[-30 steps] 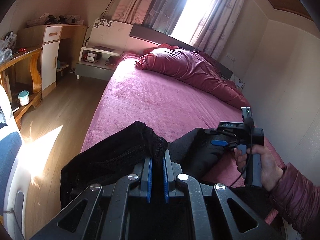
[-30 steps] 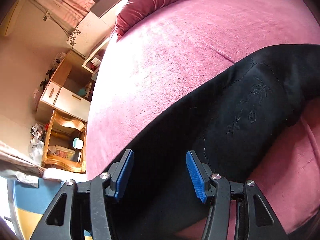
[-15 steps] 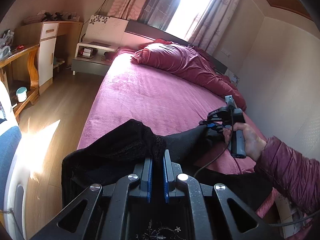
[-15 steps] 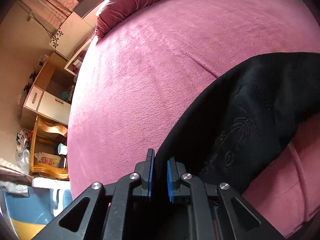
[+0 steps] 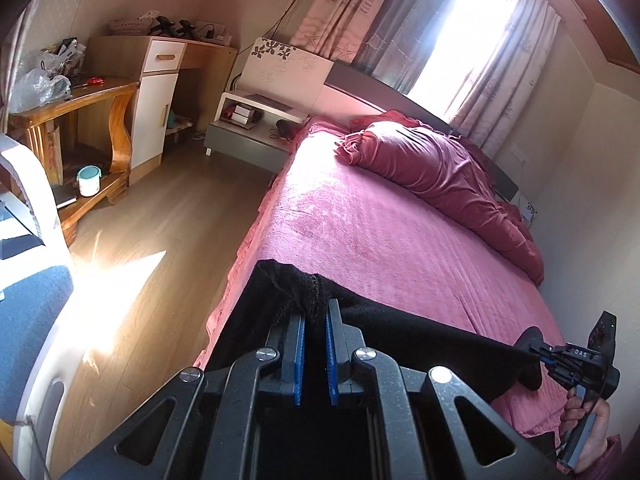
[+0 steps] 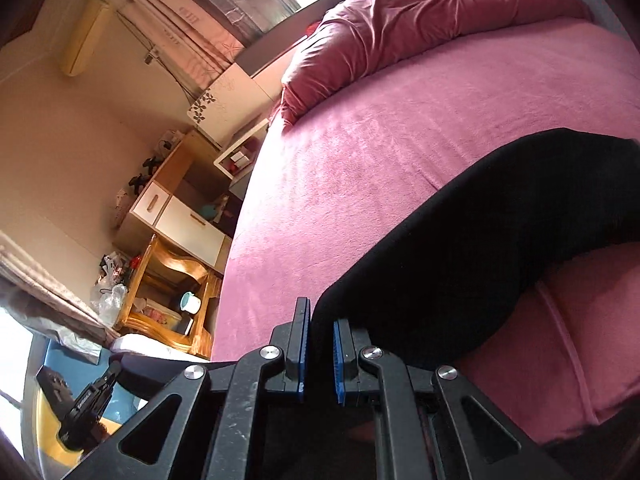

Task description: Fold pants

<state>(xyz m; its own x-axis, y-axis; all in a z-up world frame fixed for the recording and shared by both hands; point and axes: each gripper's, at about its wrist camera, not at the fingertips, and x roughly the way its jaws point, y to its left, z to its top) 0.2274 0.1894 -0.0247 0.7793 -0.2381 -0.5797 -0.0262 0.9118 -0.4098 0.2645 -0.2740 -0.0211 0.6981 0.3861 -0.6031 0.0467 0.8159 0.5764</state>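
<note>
The black pants point(image 5: 404, 336) hang stretched between my two grippers above the near end of the pink bed point(image 5: 372, 232). My left gripper point(image 5: 314, 312) is shut on a bunched knit edge of the pants. My right gripper point(image 6: 320, 320) is shut on another edge of the pants point(image 6: 500, 232), which drape away over the bed to the right. The right gripper also shows in the left wrist view point(image 5: 560, 360), at the far end of the taut cloth. The left gripper shows in the right wrist view point(image 6: 88, 404) at the lower left.
A crumpled red duvet point(image 5: 436, 172) lies at the head of the bed. A nightstand point(image 5: 256, 128), a white-and-wood cabinet point(image 5: 160, 92) and a wooden shelf with a teal cup point(image 5: 89, 180) stand along the left wall. Wooden floor point(image 5: 160, 248) lies left of the bed.
My right gripper closed on the pants edge, then both grippers moved apart and lifted, pulling the cloth taut between them.
</note>
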